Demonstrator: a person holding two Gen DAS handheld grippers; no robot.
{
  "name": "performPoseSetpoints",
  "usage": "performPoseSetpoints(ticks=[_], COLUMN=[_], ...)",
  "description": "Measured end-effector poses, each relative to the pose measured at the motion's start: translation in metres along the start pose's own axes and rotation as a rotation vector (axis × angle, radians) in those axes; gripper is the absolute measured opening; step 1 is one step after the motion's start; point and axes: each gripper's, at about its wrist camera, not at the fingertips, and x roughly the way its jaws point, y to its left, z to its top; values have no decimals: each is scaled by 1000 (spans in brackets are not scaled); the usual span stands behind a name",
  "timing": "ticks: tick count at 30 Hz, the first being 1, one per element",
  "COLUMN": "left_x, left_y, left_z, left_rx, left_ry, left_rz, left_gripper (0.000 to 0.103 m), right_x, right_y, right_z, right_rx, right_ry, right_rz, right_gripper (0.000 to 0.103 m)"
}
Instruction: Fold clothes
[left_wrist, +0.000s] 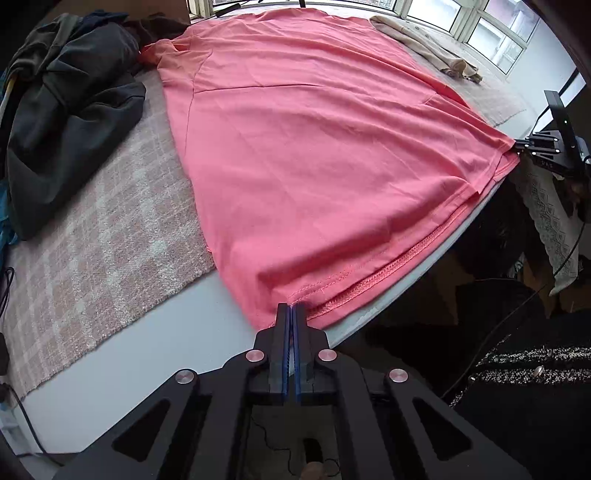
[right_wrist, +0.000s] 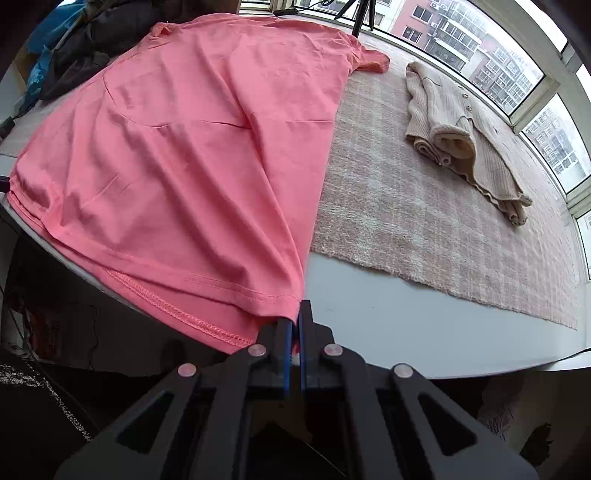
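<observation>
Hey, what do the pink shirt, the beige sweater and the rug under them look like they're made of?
Pink shirt: thin matte jersey knit, likely cotton; it drapes in soft creases and shows a stitched hem.
Beige sweater: thicker ribbed knit, maybe wool or acrylic; ribs and buttons show.
Rug: fuzzy woven textile in a pale pink-and-cream check, with a nubby pile; fibre unclear.

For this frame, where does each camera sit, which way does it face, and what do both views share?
Left wrist: on the left tongs, looking steeply down at the coral-pink cotton T-shirt; tongs shut on its hem corner; right tongs at the far corner.
Right wrist: on the right tongs, facing down along the shirt; tongs shut on the other hem corner; a tweed sleeve shows.
Shared: the shirt, the beige checked rug, the folded cream knit cardigan.
</observation>
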Motion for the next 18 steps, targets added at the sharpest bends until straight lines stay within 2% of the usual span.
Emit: performPoseSetpoints(ticks=[6,9,12,14,17,18], left_x=[-41,-24,-6,-5,-19,-19], left_y=[26,26,19,16,25,29], left_z=[-19,-15,-10,-10,-15,-16], left_rx=[-106,-133,-125,-108,-145,-157], left_ry=[-42,-25,6,12,-25,-23], left_rz=[-9,-26,-30,-26,-33,-36], left_gripper=[1,1,1,1,1,1], right_x=[-28,-35,-16,-14,-43,-47], right_y=[-6,-5,-1,-6,-12,-12], right_z=[-2,-5,-8,-9,-9,-9], right_rx=[40,48,36,78,164,175], right_ry=[-66,-87,-33,-32,-126,-128], right_rz=[7,10,-18,-6,35,42], right_gripper=[2,2,2,2,2,2])
